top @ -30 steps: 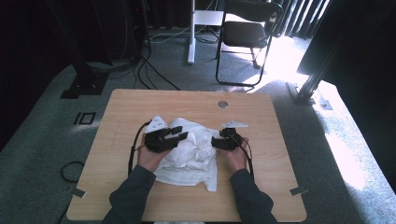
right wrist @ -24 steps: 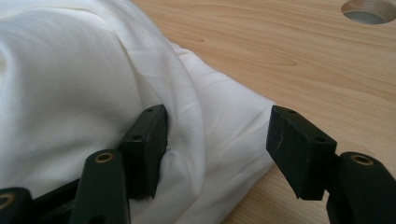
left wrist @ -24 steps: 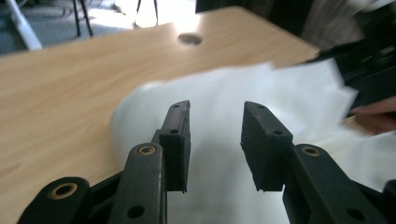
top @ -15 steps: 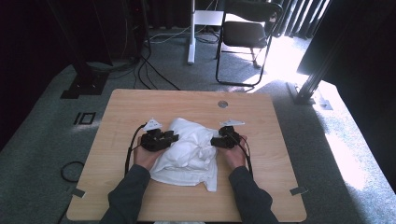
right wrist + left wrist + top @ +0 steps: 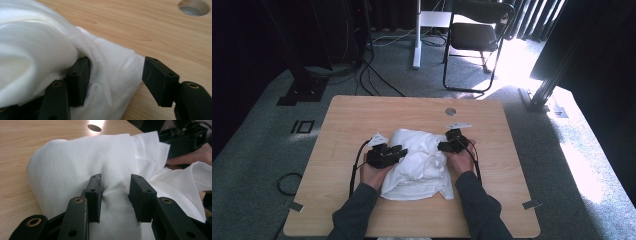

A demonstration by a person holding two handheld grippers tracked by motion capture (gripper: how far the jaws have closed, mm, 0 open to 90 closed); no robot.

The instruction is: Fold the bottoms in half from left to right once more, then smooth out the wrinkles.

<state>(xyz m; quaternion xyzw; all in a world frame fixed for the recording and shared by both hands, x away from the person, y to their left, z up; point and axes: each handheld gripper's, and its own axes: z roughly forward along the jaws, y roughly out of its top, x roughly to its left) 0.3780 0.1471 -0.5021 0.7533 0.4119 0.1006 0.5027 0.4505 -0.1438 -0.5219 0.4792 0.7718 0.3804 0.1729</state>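
Observation:
A crumpled white cloth (image 5: 419,162) lies in a heap at the middle of the wooden table (image 5: 362,115). My left gripper (image 5: 399,150) presses in from the cloth's left side. In the left gripper view its jaws (image 5: 115,178) pinch a raised ridge of the cloth (image 5: 75,157) between the pads. My right gripper (image 5: 441,146) is at the cloth's right edge, and its jaws have just been opening. In the right gripper view (image 5: 117,62) one jaw is tucked under a fold of the cloth (image 5: 30,50), a thin flap lies between the jaws, and the other pad stands free over bare wood.
A round cable hole (image 5: 450,111) sits in the table behind the cloth. A folding chair (image 5: 474,35) and a white post stand on the carpet beyond the table, with cables at the far left. The other hand and its gripper (image 5: 185,140) show past the cloth.
My left hand has sunk toward the table and shifted slightly left with the cloth in its jaws. The cloth heap lies lower. The right hand has stayed put.

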